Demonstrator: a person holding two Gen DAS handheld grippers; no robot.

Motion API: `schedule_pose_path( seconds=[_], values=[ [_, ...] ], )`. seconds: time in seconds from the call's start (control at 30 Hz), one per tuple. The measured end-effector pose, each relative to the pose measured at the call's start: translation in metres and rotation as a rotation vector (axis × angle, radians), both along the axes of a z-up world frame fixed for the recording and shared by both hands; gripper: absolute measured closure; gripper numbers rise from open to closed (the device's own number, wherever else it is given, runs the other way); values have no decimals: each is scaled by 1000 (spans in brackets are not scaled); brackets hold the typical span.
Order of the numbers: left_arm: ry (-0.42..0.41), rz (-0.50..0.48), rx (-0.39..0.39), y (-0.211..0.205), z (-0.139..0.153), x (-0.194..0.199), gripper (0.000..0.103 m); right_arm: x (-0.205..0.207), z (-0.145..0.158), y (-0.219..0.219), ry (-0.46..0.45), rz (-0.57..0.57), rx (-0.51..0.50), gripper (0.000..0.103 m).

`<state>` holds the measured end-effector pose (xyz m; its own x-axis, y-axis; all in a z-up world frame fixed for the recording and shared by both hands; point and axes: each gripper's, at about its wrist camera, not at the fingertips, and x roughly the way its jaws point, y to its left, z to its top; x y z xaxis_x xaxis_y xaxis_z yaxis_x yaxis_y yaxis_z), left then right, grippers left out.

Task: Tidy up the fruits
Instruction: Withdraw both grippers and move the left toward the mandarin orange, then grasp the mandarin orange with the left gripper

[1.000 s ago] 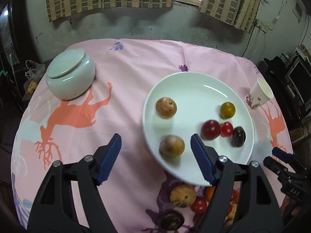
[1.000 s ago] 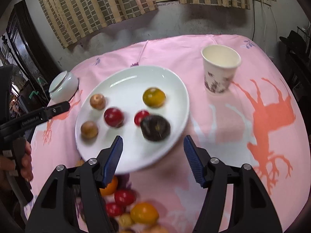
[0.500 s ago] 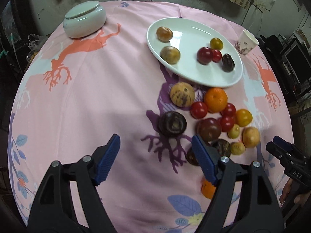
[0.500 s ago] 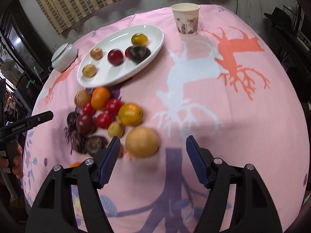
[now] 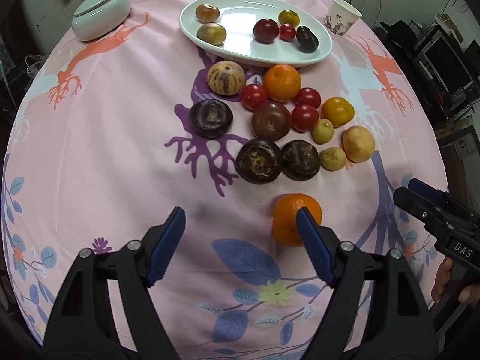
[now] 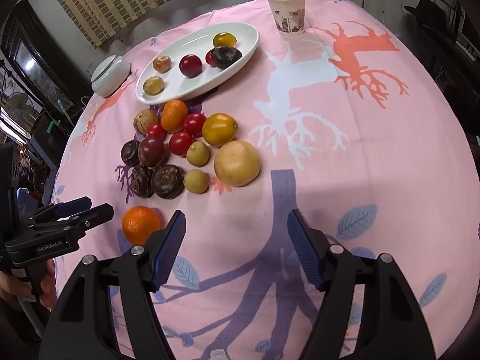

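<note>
A white oval plate (image 5: 240, 51) (image 6: 240, 57) at the far side holds several small fruits. In front of it a loose pile of fruits (image 5: 271, 120) (image 6: 177, 147) lies on the pink cloth: oranges, red tomatoes, dark purple fruits, yellow ones. One orange (image 5: 289, 213) (image 6: 139, 223) lies apart, nearest me. My left gripper (image 5: 241, 226) is open and empty; its right fingertip overlaps the orange in view. My right gripper (image 6: 235, 225) is open and empty, over bare cloth right of the orange.
A white lidded jar (image 5: 100, 13) (image 6: 109, 75) stands at the far left and a paper cup (image 5: 343, 18) (image 6: 288, 13) at the far right. The round table's edge curves away on all sides, with dark clutter beyond it.
Both grippers have pulled back from over the plate toward the near edge of the table. The fruit pile and the lone orange have come into view. Both stay open.
</note>
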<state>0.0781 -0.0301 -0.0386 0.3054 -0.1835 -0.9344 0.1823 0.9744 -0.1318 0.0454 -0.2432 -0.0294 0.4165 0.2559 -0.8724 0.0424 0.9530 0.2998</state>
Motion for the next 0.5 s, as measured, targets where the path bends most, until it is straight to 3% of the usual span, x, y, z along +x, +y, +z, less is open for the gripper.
schedule_pose_path(
  seconds=[0.37,0.47,0.5],
  values=[
    [38,-61,-17,-34,-15,-10,25,-13,-4,-3,9,13,-2,32],
    [39,-90,4,-44,-23,-8,35,-12,-7,-4,23,15,15,31],
    [48,-99,8,-47,-26,-7,44,-12,-8,-4,29,18,21,31]
  ],
)
